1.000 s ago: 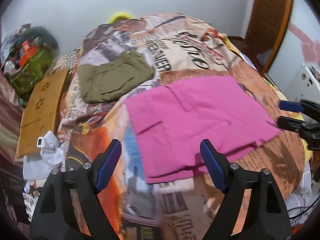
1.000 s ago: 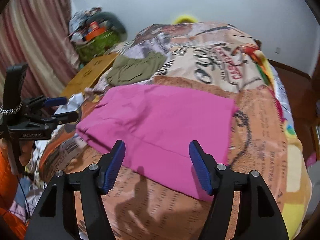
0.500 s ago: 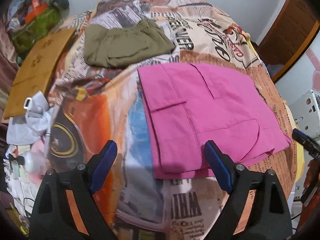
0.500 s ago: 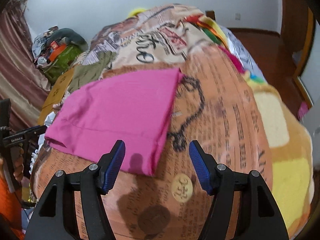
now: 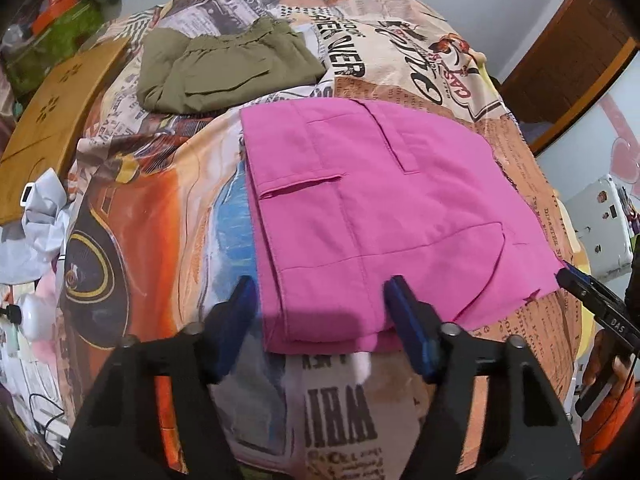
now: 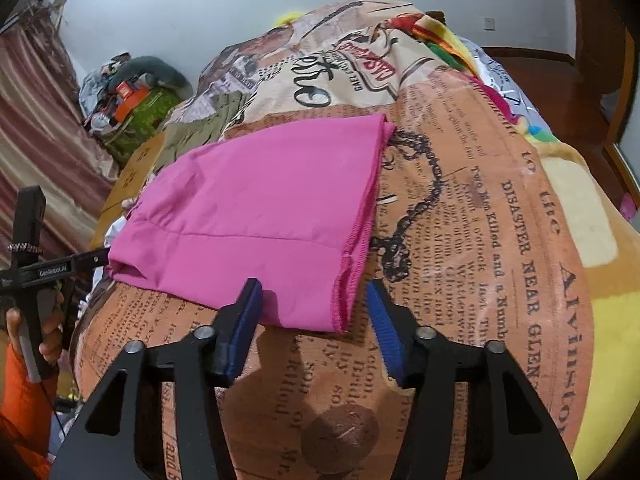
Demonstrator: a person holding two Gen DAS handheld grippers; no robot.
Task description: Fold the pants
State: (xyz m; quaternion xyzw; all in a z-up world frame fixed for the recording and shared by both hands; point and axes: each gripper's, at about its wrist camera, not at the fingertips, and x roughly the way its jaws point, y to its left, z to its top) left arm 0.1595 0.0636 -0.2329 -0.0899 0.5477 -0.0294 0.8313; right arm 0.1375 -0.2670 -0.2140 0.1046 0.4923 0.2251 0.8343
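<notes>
Where spread claws flank: pink pants [image 5: 372, 216]

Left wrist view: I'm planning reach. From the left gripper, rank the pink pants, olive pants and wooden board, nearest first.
From the left gripper:
1. Pink pants, near hem between the open fingers.
2. Olive pants, folded, beyond them, up-left.
3. Wooden board, bed's far left edge; close to olive's distance, ranking uncertain.

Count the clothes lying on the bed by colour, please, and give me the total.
Pink pants: 1
Olive-green pants: 1
Total: 2
</notes>
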